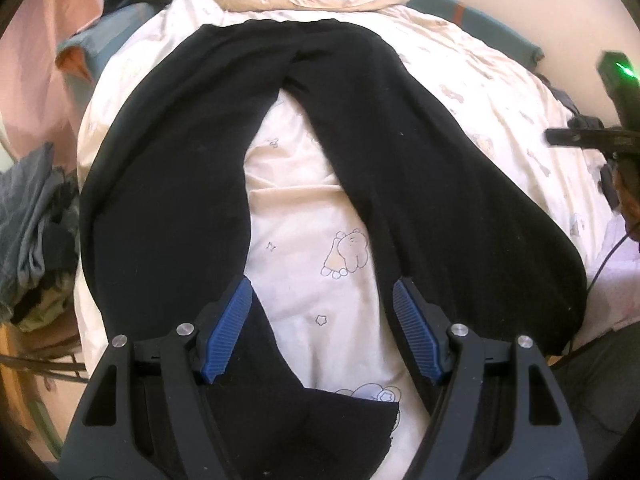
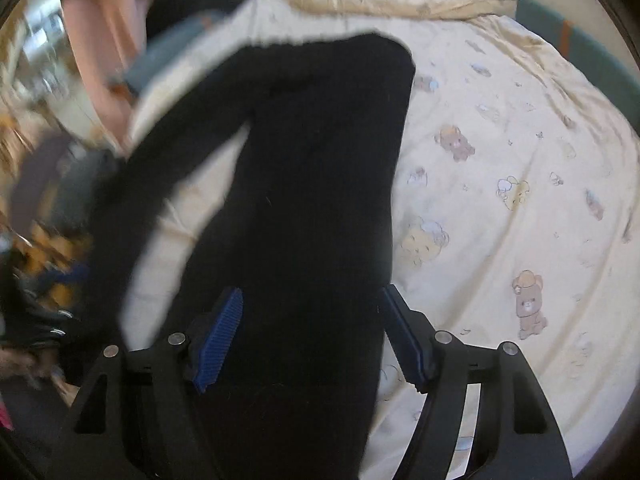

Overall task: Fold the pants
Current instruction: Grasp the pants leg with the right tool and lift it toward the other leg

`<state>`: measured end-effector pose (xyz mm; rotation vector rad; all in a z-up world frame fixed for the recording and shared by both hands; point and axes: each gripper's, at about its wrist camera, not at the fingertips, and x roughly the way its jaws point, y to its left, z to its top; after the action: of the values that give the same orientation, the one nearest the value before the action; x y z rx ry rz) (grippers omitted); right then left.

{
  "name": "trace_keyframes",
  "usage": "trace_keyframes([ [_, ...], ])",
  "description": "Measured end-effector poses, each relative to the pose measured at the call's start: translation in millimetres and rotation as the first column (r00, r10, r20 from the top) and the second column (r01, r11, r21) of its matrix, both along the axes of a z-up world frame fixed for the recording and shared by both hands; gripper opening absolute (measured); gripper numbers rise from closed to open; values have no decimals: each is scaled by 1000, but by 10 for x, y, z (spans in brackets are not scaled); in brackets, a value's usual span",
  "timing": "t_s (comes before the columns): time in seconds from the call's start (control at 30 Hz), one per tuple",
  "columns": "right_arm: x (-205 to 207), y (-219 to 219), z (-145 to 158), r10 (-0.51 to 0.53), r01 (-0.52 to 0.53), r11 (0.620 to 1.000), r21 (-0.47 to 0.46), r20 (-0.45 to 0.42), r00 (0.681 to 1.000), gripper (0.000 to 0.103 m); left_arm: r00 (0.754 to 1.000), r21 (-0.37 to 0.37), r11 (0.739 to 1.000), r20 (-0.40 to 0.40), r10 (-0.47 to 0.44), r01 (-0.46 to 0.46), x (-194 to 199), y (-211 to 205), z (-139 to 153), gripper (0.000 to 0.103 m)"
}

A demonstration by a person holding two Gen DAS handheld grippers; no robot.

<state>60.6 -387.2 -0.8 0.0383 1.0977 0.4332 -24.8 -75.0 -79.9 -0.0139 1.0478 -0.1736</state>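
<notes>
Black pants lie spread on the cream bed cover, waist at the far end and the two legs splayed toward me. My left gripper is open above the bare cover between the legs. A dark fold of the left leg lies low between its blue pads. In the right wrist view, my right gripper is open over one leg of the pants. That leg runs between its pads, which do not press on it. The body of the right gripper, with a green light, shows at the left view's right edge.
A heap of grey clothes lies left of the bed, with pink fabric behind it. A teal padded edge borders the bed's far right. A thin cable hangs by the right side. The cover right of the pants is bare.
</notes>
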Motion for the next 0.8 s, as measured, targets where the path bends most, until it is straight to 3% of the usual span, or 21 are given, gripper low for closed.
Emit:
trace_keyframes([
  [0.1, 40, -137, 20, -73, 71, 989, 128, 8, 997, 73, 999, 18, 1000, -32, 24, -23, 84, -15, -68, 70],
  [0.2, 148, -203, 126, -92, 87, 985, 151, 24, 995, 73, 1000, 23, 999, -20, 24, -24, 122, -60, -30, 70],
  [0.27, 238, -202, 146, -95, 90, 987, 137, 36, 995, 74, 1000, 22, 999, -1, 24, -24, 132, -65, 16, 70],
  [0.4, 331, -199, 8, -125, 131, 986, 106, -58, 990, 74, 998, 29, 998, -19, 54, -54, 199, 27, 39, 70],
  [0.5, 333, -53, -135, -116, 119, 993, 20, -102, 988, 74, 994, 53, 994, -42, 103, -101, 281, 209, 44, 70],
  [0.67, 166, 431, -320, -96, 101, 995, 21, -168, 981, 74, 957, 44, 961, -95, 275, -272, 318, 913, 11, 70],
  [0.8, -116, 1103, -516, -24, 40, 997, 62, -244, 970, 74, 919, 29, 929, -143, 368, -368, 79, 1496, -92, 70],
])
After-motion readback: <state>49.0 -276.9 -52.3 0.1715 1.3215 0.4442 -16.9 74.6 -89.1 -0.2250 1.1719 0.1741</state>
